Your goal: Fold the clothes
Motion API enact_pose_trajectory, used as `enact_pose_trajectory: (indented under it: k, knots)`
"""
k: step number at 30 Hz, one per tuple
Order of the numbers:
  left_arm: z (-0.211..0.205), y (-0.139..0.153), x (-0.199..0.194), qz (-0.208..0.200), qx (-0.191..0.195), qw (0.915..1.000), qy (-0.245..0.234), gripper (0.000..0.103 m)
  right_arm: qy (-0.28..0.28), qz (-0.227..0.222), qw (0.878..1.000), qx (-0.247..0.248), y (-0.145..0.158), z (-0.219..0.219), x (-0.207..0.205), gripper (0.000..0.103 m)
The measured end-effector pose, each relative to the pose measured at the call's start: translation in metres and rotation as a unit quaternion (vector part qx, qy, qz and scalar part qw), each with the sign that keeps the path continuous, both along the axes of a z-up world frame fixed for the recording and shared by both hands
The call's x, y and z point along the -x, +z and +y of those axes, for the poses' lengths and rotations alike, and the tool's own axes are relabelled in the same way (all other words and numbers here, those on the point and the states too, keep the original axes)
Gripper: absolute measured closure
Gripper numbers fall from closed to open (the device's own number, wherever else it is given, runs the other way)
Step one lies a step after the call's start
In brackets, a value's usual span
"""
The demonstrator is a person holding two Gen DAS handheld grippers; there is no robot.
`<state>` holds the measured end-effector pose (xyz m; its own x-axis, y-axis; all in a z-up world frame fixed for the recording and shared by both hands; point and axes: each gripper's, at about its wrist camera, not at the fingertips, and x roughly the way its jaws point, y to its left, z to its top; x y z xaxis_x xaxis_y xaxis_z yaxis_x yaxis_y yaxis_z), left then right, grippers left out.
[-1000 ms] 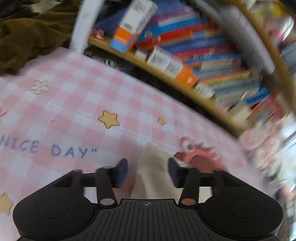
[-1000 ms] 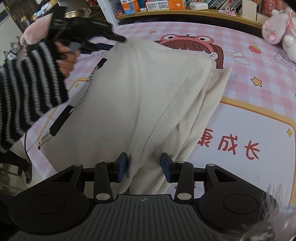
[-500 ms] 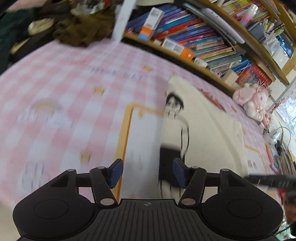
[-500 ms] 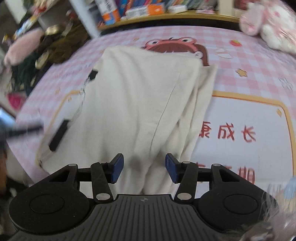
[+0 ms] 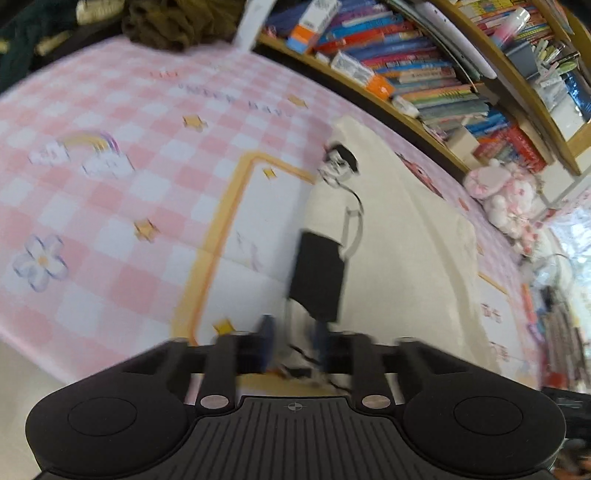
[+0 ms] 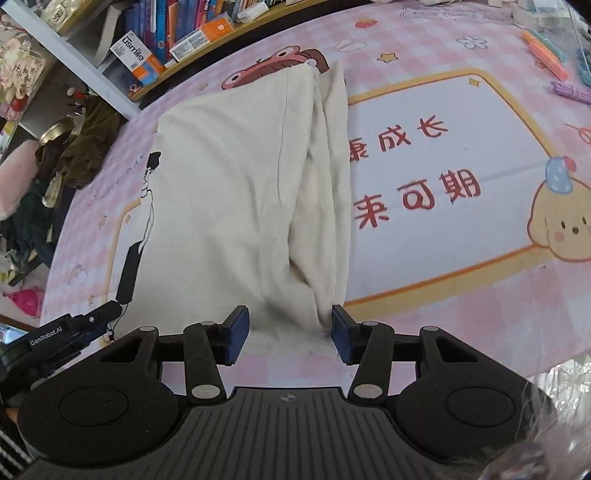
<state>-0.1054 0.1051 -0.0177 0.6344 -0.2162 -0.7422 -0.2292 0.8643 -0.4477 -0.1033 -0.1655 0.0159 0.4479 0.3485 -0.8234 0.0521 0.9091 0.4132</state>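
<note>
Left gripper (image 5: 293, 345) closing on cream garment (image 6: 236, 192), lying lengthwise toward bookshelf (image 6: 207, 33).

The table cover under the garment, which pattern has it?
Pink-and-white checks on the table cover, clearest in the left wrist view.

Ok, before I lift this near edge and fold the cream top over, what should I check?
1. Left gripper on the cream top's near left corner: jaws closing with fabric between them, but the view is blurred. Cannot tell.
2. Right gripper clamped on the near right edge: fabric sits between the pads, which are not pressing on it. Not ok.
3. Both grippers at the same near edge: ok.
4. Top lying flat on the pink mat: ok.
5. Folded-in right side smooth: it bunches near the right gripper. Not ok.
</note>
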Motion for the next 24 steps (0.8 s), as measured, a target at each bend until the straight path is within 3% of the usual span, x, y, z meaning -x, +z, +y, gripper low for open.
enact_pose_trajectory:
  k: [3, 5, 7, 11, 15, 16, 17, 19, 21, 24]
  knots:
    - [-0.011, 0.014, 0.010, -0.040, -0.034, 0.9985, -0.012, 0.096, 0.013, -0.012, 1.000, 0.022, 0.000, 0.008, 0.002, 0.060]
    - [-0.015, 0.026, 0.015, -0.068, -0.059, 0.9957, -0.020, 0.096, 0.037, -0.022, 0.998, 0.041, 0.001, 0.015, 0.004, 0.084]
    - [-0.013, 0.025, 0.014, -0.059, -0.070, 0.9956, -0.023, 0.096, 0.046, -0.033, 0.998, 0.028, 0.003, 0.013, 0.007, 0.087]
    - [-0.010, 0.018, 0.016, -0.026, -0.103, 0.9937, -0.035, 0.096, 0.035, -0.033, 0.999, 0.009, 0.003, 0.007, 0.008, 0.086]
    - [-0.011, 0.026, 0.035, -0.039, -0.162, 0.9843, -0.059, 0.087, 0.022, -0.019, 0.999, -0.014, 0.005, -0.005, 0.008, 0.075]
    - [-0.013, 0.029, 0.039, -0.046, -0.176, 0.9816, -0.059, 0.083, 0.019, -0.016, 0.999, -0.020, 0.006, -0.008, 0.008, 0.065]
    - [-0.015, 0.032, 0.042, -0.056, -0.190, 0.9786, -0.055, 0.067, 0.019, -0.015, 0.999, -0.021, 0.008, -0.012, 0.008, 0.060]
    - [-0.020, 0.037, 0.048, -0.074, -0.219, 0.9716, -0.048, 0.018, 0.018, -0.008, 1.000, -0.017, 0.010, -0.018, 0.009, 0.058]
    - [-0.032, 0.042, 0.054, -0.104, -0.253, 0.9606, -0.049, 0.015, 0.013, 0.004, 1.000, -0.007, 0.010, -0.024, 0.009, 0.057]
    - [-0.052, 0.044, 0.053, -0.124, -0.276, 0.9482, -0.098, 0.013, 0.006, 0.020, 0.999, -0.030, 0.005, -0.032, 0.007, 0.057]
